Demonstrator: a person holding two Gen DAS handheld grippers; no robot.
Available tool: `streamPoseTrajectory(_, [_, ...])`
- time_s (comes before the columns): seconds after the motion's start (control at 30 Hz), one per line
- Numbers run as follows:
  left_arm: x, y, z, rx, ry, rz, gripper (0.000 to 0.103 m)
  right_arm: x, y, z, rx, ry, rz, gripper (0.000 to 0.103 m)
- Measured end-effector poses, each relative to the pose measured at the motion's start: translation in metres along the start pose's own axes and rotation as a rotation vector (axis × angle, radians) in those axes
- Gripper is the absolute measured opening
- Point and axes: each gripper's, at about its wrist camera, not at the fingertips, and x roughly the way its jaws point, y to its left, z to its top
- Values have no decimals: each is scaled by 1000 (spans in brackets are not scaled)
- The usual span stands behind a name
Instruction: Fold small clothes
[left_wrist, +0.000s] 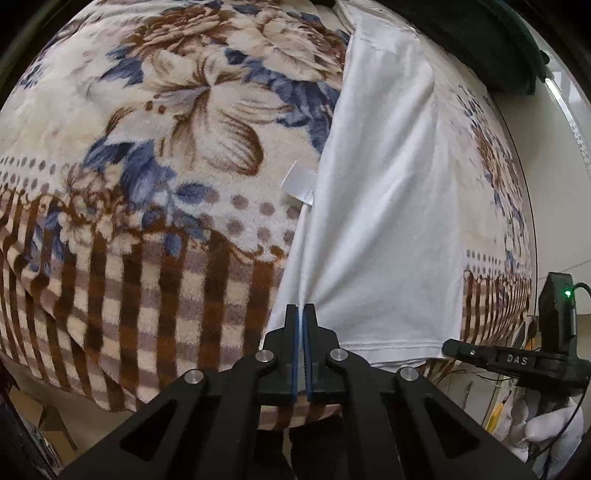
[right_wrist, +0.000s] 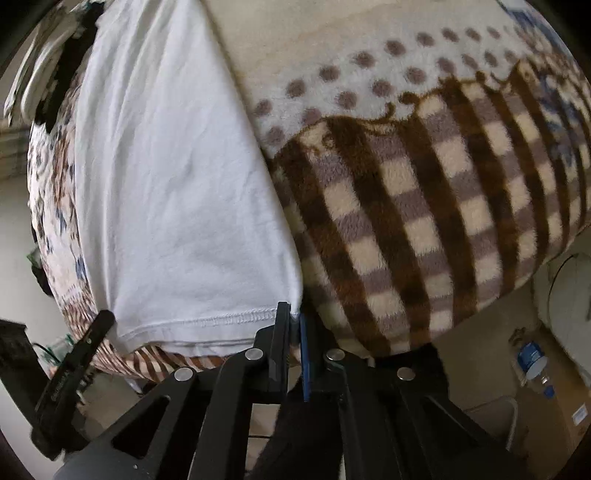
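— Where is the shirt (left_wrist: 380, 206) now?

— It lies flat on the blanket (left_wrist: 155, 155), as a long white strip that runs away from me. Its hemmed edge is at my side, near the blanket's striped border.

— What does your left gripper (left_wrist: 303, 314) hold?

— Its jaws are pressed together on the shirt, near the left corner of the hem. The cloth makes small wrinkles that spread out from the tips. A white label (left_wrist: 299, 182) sticks out from the shirt's left edge, further away from the jaws.

— And the right gripper (right_wrist: 293, 314)?

— It is at the other corner of the hem. The jaws are almost closed, with only a thin gap, and the corner of the shirt (right_wrist: 177, 177) sits between them. From the left view I can see this gripper (left_wrist: 448, 347) touching the hem at the right corner.

— Is the shirt lifted?

— The corners are in my jaws at the blanket's edge; the rest lies on the blanket (right_wrist: 424, 192).
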Motion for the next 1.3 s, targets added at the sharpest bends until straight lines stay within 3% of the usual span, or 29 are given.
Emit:
streamPoseTrajectory(0.33, [27,9,-8,-19,47,33,1,-8,3,-8,-41,16,-38,4])
streamPoseTrajectory(0.53, [25,18,1,-98,72,-24,4,9,-12,9,27,50,14,6])
streamPoseTrajectory(0.6, [10,24,1,-124,24,-68,16,6,-13,12,31,67,56,16])
streamPoseTrajectory(0.63, [3,28,1,-147,-3,-77,39,0,-14,11,34,55,66,23])
streamPoseTrajectory(0.67, [0,33,0,-166,-19,-91,62,-7,-13,12,37,34,82,40])
streamPoseTrajectory(0.7, [0,40,-1,-194,-32,-122,65,-15,-13,12,35,5,109,50])
streamPoseTrajectory(0.73, [4,46,-1,-227,-27,-144,65,-20,-12,12,30,-12,123,65])
streamPoseTrajectory(0.77, [9,51,-1,-246,-11,-158,65,-24,-12,13,24,-25,130,71])
streamPoseTrajectory(0.87, [31,54,-2,-250,56,-218,65,-20,-15,18,32,-23,123,71])
streamPoseTrajectory(1.0, [44,34,-7,-158,100,-190,65,7,-27,22,62,42,138,71])
streamPoseTrajectory(1.13, [46,17,-13,-135,96,-205,62,27,-32,20,75,73,161,71])
streamPoseTrajectory(1.2, [46,17,-16,-143,83,-189,34,29,-33,20,85,71,179,71])
streamPoseTrajectory(1.23, [48,19,-16,-149,85,-197,12,29,-33,20,93,70,191,71])
streamPoseTrajectory(1.3, [45,20,-19,-155,67,-207,10,27,-43,22,114,64,220,69])
